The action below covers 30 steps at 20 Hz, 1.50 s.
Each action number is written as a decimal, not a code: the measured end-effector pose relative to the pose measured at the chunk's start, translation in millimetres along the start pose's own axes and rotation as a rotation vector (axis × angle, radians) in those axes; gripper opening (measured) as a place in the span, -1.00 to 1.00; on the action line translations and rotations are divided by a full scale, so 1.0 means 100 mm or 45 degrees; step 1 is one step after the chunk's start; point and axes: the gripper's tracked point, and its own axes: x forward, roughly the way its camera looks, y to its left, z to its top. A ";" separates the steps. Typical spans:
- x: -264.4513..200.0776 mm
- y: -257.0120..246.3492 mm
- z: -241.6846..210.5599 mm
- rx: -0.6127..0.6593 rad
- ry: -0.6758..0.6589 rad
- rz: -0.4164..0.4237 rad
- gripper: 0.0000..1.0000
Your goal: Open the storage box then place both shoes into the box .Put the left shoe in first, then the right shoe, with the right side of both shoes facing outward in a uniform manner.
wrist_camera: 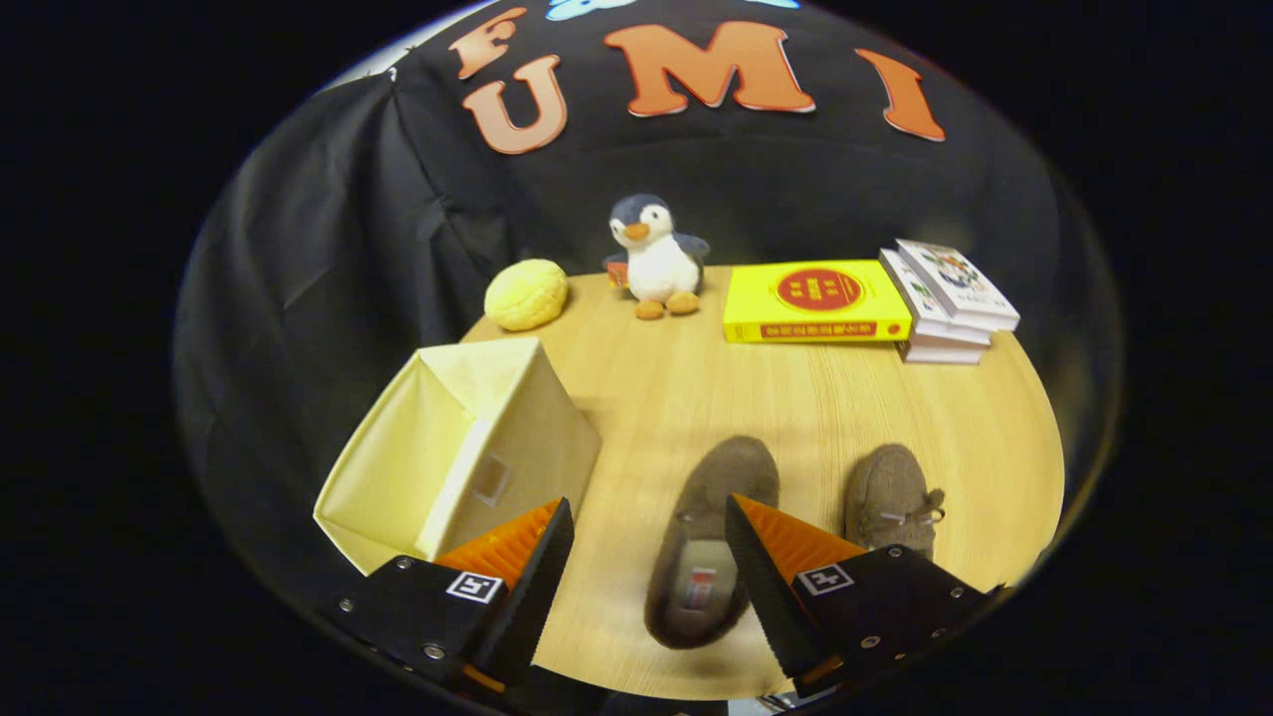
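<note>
Fingers of the gripper (pixel 648 527) are standing spread wide, holding nothing, hovering above a round wood-grain tabletop (pixel 796 398). Between them a fuzzy brown shoe (pixel 708 527) is lying, opening up, toe pointing away; a second matching shoe (pixel 892 497) with a small lace bow is sitting just beside it, off the right finger. Storage box (pixel 459 452), pale yellow fabric with a small pull tab, lid closed, is resting beyond the left finger. Farther back are sitting a round yellow bun-shaped plush (pixel 526 294), a plush penguin (pixel 656 257), a thick yellow book (pixel 816 300) and a stack of white books (pixel 950 298).
</note>
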 end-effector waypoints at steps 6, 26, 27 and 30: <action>0.21 -0.45 -0.36 -0.042 0.058 -0.121 0.68; 0.72 -0.78 -0.29 -0.101 -0.015 -0.336 -0.92; 0.65 -0.74 -0.26 -0.091 -0.020 -0.333 -0.93; 0.40 -0.51 -0.13 -0.006 -0.008 -0.292 -0.93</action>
